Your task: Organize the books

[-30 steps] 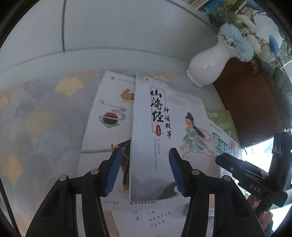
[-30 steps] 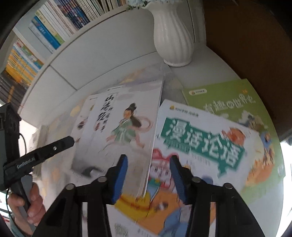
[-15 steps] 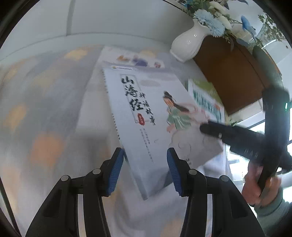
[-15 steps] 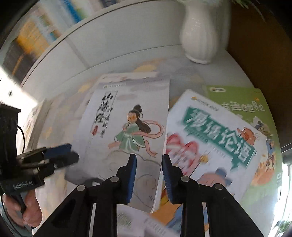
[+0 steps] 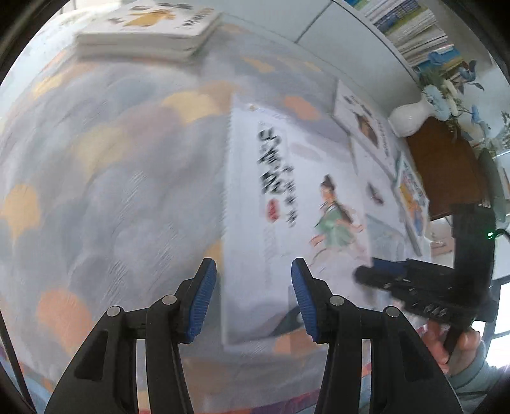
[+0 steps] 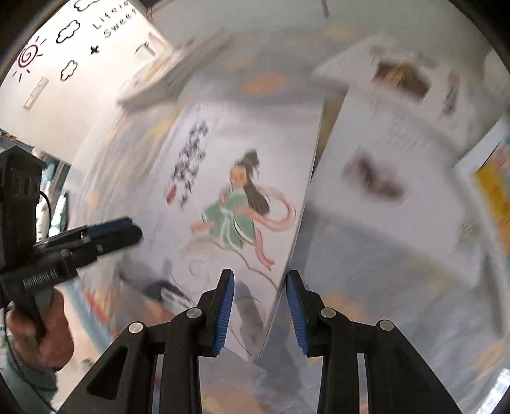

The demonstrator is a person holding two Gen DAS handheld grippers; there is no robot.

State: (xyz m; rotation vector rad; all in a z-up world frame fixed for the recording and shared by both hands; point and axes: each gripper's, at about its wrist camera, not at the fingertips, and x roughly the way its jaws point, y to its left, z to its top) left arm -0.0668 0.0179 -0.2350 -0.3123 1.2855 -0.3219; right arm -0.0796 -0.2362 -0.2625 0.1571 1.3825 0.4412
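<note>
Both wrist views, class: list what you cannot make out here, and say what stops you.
- Book with the green-robed figure: title blurred by motion, both views.
- Right gripper: whether its pads press the book's edge; blur, right wrist view.
- Stack of books: cover smeared, cut by the top edge, left wrist view.
- Shelf books: spines too small.

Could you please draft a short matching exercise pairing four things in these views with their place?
1. stack of books
2. white vase
3. book with the green-robed figure
4. shelf of books

a. beside the brown surface
b. between both grippers' fingers
c. behind the table
d. far end of the patterned cloth

Pairs: 1-d, 2-a, 3-b, 4-c
</note>
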